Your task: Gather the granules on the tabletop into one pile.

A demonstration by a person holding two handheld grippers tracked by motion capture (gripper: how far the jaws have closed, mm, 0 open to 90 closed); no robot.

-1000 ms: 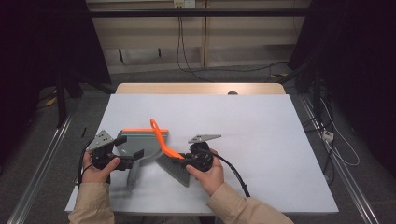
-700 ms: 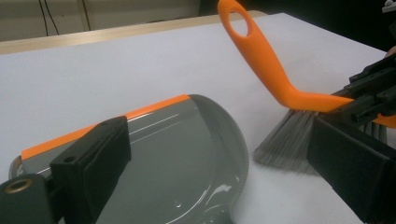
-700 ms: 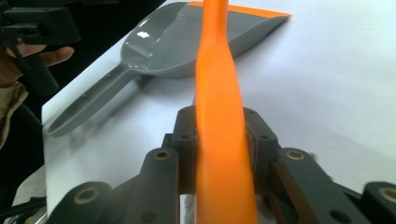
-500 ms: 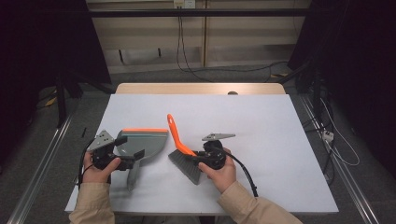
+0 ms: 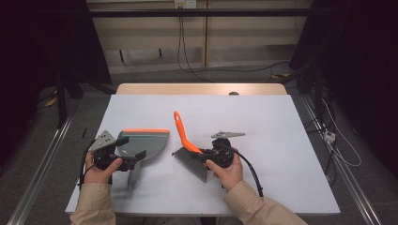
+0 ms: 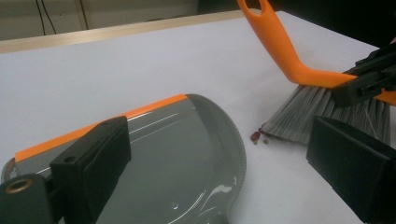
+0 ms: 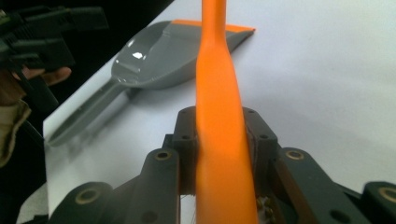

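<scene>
The brush's (image 5: 187, 146) grey bristles hide part of the right gripper's (image 5: 206, 153) jaws in the high view, so the grip itself reads better from the right gripper view: there the two black jaws are pressed in on either side of the orange handle (image 7: 219, 116), which runs straight up the middle and off the top edge. The bristles there are below the frame. In the left gripper view the top of the handle is cut off too, and a few tiny dark bits (image 6: 259, 136) lie on the table (image 5: 281, 131) just at the tip of the bristles; I cannot tell what they are.

The dustpan (image 5: 141, 143) lies flat on the white table, its orange lip toward the far side, its grey handle pointing back toward the person. The left gripper's (image 5: 133, 157) jaws stand wide apart over the pan's rear part; in the left gripper view one jaw is above the grey scoop and the other is off to the side above bare table, and neither pad seems to press on anything, though whether one rests on the pan is hard to make out.

Both hands come in low from the near edge, sleeves visible, left hand (image 5: 101, 166) wrapped round its gripper, right hand (image 5: 227, 171) likewise. The brush sits just to the right of the pan, bristles down on the table, handle slanting up and away.
</scene>
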